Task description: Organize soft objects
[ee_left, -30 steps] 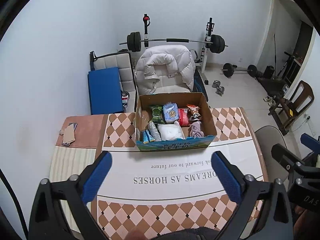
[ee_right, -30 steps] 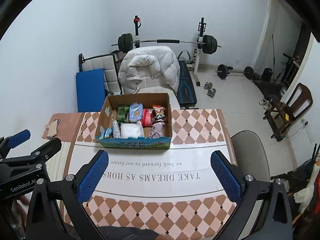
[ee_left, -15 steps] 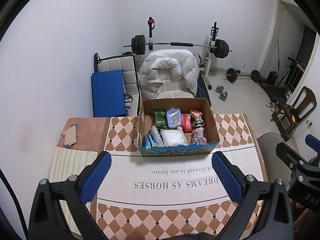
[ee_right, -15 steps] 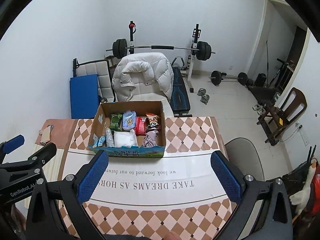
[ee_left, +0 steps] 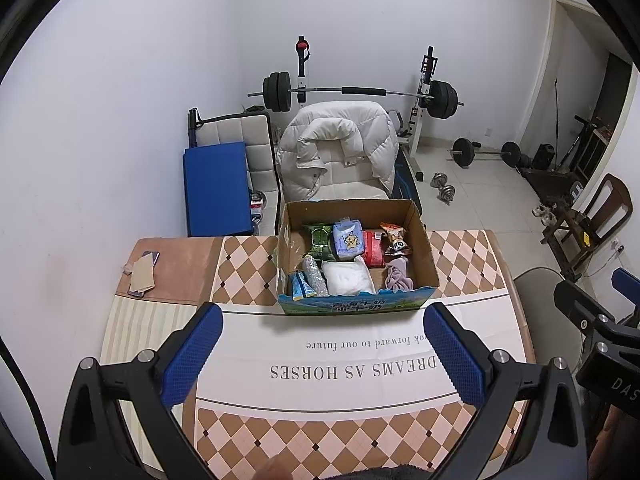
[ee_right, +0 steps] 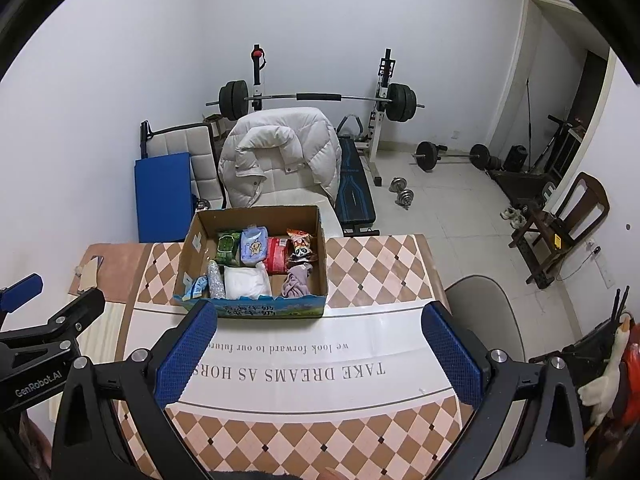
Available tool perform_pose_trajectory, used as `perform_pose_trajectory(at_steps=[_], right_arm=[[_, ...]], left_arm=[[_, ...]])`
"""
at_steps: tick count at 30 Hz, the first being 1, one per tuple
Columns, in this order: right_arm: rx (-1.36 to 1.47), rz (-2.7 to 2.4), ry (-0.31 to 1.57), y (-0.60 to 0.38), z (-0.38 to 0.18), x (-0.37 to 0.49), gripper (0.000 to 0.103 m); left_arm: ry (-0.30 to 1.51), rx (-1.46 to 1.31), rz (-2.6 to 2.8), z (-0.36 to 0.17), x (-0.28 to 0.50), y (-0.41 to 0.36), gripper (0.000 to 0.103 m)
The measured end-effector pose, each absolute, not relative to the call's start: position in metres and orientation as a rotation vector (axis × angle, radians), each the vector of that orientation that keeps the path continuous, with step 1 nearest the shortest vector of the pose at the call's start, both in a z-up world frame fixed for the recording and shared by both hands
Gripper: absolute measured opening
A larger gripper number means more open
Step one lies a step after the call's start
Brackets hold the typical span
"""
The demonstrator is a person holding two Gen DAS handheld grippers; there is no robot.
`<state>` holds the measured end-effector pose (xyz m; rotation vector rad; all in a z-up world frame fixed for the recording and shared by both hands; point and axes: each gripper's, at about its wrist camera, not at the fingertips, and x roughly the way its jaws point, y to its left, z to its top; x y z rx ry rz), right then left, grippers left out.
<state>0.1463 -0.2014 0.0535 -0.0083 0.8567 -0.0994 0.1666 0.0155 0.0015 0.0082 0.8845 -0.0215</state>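
An open cardboard box (ee_left: 425,256) (ee_right: 188,252) stands at the far side of the table. It holds a white soft pack (ee_left: 346,278) (ee_right: 245,283), a purple cloth (ee_left: 398,276) (ee_right: 295,282), a green pack (ee_left: 319,241), a light-blue tissue pack (ee_left: 347,239) (ee_right: 254,246), a red pack (ee_left: 373,247) and a snack bag (ee_left: 394,237). My left gripper (ee_left: 326,354) is open and empty, held high above the near table. My right gripper (ee_right: 318,352) is open and empty, also high and well short of the box.
The table (ee_left: 248,264) has a checked cloth with printed text. A phone and card (ee_left: 142,274) lie at its far left. Behind it are a chair with a white jacket (ee_left: 340,152), a blue mat (ee_left: 216,188) and a barbell rack (ee_left: 360,92). A grey chair (ee_right: 480,312) is on the right.
Both grippers have pulled back and up from the table, so the box looks smaller and farther. Both stay open and empty.
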Motion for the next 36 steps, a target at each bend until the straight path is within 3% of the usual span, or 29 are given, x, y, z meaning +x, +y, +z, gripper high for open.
perform_pose_trajectory(at_steps=[36], right_arm=[[-0.013,-0.108,0.856,-0.2034,0.0559,0.148,0.103]], left_arm=[[0.89,0.009,-0.007,0.0035,0.1662,0.0174,0.103]])
